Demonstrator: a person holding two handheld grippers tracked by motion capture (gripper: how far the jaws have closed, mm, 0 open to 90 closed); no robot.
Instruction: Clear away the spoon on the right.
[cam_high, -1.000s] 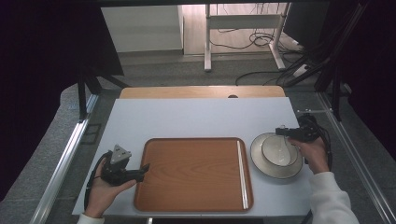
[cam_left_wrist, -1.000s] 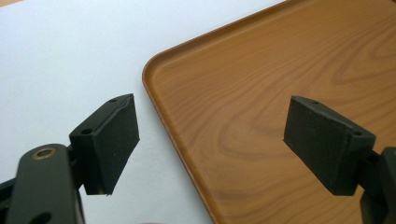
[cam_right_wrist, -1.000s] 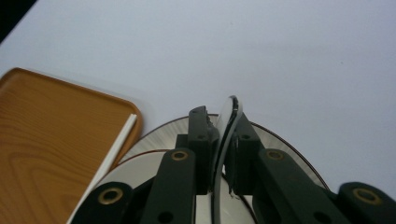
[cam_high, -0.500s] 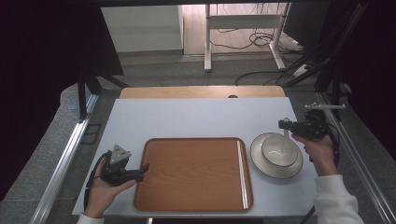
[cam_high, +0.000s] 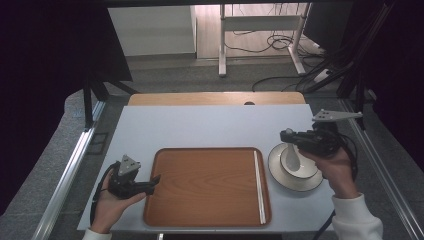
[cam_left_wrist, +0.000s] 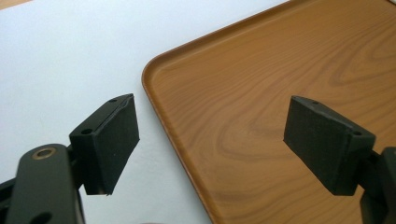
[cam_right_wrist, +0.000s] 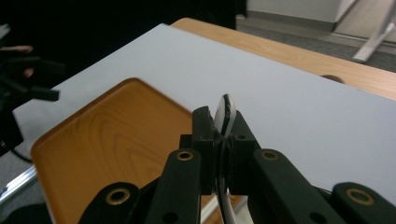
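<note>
Spoon (cam_high: 294, 156), white, clamped in right claw (cam_high: 286, 135) above plate (cam_high: 280, 172).
High view: plate sits on the bench (cam_high: 210, 127) just right of the wooden tray (cam_high: 207, 185); spoon hangs over plate; left claw (cam_high: 154, 181) at tray's left edge. Left gripper view: left claw (cam_left_wrist: 212, 140) gaping, nothing between its pads, straddling the tray's rim (cam_left_wrist: 182, 126). Right gripper view: right claw (cam_right_wrist: 219, 140) has just been closing, pinched on the spoon's (cam_right_wrist: 225, 112) handle, tray (cam_right_wrist: 116, 140) beyond.

1 wooden tray (cam_high: 207, 185), 1 white plate (cam_high: 280, 172), 1 white spoon (cam_high: 293, 157), 2 grippers
</note>
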